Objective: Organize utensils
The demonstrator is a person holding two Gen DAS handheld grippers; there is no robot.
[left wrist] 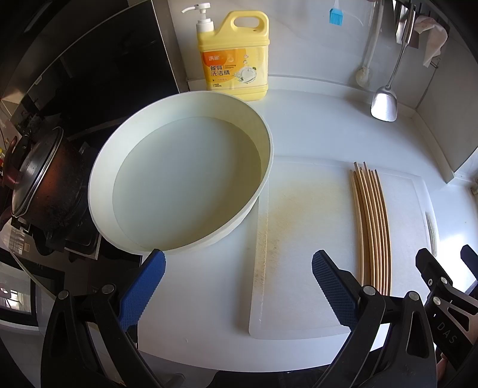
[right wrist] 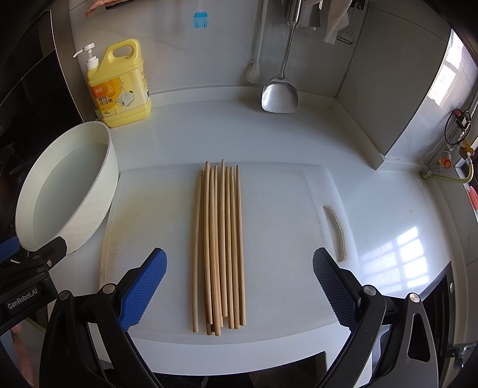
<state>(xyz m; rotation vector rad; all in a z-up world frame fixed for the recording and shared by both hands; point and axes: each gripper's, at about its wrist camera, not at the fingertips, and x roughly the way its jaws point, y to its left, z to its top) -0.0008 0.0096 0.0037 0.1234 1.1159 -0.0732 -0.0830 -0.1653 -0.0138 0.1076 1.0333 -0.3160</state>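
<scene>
Several wooden chopsticks (right wrist: pixel 219 247) lie side by side on a white cutting board (right wrist: pixel 283 209), pointing away from me; they also show in the left wrist view (left wrist: pixel 372 226). My right gripper (right wrist: pixel 239 286) is open and empty, hovering over the near ends of the chopsticks with a finger on each side. My left gripper (left wrist: pixel 239 286) is open and empty above the board's left edge (left wrist: pixel 298 238), near a white basin (left wrist: pixel 179 173). The basin holds water and stands left of the board (right wrist: pixel 64 191).
A yellow detergent bottle (right wrist: pixel 119 86) stands at the back left. A metal spatula (right wrist: pixel 280 89), a white brush (right wrist: pixel 254 71) and a blue silicone brush (right wrist: pixel 200 19) hang on the back wall. A dark pot (left wrist: pixel 41 185) sits on the stove at left.
</scene>
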